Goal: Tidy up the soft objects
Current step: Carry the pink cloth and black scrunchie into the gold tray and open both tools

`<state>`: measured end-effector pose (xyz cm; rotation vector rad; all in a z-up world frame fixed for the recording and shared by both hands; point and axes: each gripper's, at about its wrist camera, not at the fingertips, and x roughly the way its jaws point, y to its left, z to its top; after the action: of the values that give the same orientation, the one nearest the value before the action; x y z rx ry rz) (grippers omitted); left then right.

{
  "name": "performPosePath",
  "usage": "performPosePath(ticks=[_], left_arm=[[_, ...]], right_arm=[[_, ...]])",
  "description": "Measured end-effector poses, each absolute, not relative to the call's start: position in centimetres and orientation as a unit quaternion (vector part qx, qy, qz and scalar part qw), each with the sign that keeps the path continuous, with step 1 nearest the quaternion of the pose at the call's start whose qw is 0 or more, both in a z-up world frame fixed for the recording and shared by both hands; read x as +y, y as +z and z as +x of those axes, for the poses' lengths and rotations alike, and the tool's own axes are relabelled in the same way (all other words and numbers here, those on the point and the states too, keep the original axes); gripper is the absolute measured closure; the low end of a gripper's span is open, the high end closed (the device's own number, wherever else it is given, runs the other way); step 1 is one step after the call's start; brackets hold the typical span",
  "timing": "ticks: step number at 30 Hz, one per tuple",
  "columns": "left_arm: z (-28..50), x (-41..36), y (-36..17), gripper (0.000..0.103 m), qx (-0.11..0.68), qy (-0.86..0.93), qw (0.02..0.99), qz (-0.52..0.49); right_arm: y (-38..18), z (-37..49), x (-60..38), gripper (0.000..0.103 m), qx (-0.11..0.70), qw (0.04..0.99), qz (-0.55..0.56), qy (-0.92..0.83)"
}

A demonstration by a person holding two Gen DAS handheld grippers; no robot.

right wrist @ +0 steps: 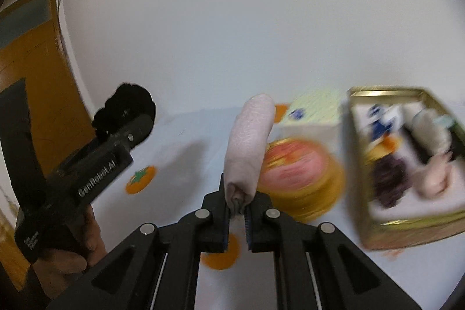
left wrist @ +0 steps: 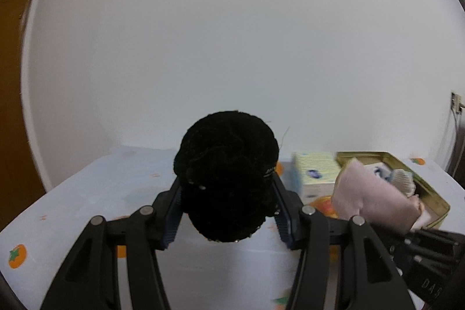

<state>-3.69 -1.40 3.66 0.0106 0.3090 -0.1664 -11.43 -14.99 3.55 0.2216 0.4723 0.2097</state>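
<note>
Soft goods occupy both tools. We hold a black knitted bundle (left wrist: 226,179) between the jaws of the left gripper (left wrist: 228,205), which stand about half open and press on its sides; the bundle sits clear above the table (left wrist: 87,193). We hold a rolled pink cloth (right wrist: 250,147) by its lower end in the right gripper (right wrist: 237,218), whose jaws are nearly closed on it; the roll stands upright above the table. Just right of the roll sits a gold tin box (right wrist: 407,225), open on top and already containing several soft items, blurred in this view. Between roll and tin lies a round pink-and-yellow object (right wrist: 299,173). Behind it stands a pale tissue pack (left wrist: 316,173). Our hand (right wrist: 72,249) grips the left tool's handle.
</note>
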Motion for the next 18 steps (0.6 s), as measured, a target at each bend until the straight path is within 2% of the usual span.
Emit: performPosePath(ticks=[7, 18], left_arm=[[-3.8, -8.6, 3.7, 0.049, 0.155, -0.145, 0.977, 0.018], [-3.0, -16.3, 3.4, 0.049, 0.179, -0.207, 0.962, 0.019]], right_arm=[[4.5, -12.9, -20.5, 0.094, 0.207, 0.973, 0.094, 0.028], [5.0, -13.0, -27.1, 0.094, 0.208, 0.973, 0.096, -0.04]])
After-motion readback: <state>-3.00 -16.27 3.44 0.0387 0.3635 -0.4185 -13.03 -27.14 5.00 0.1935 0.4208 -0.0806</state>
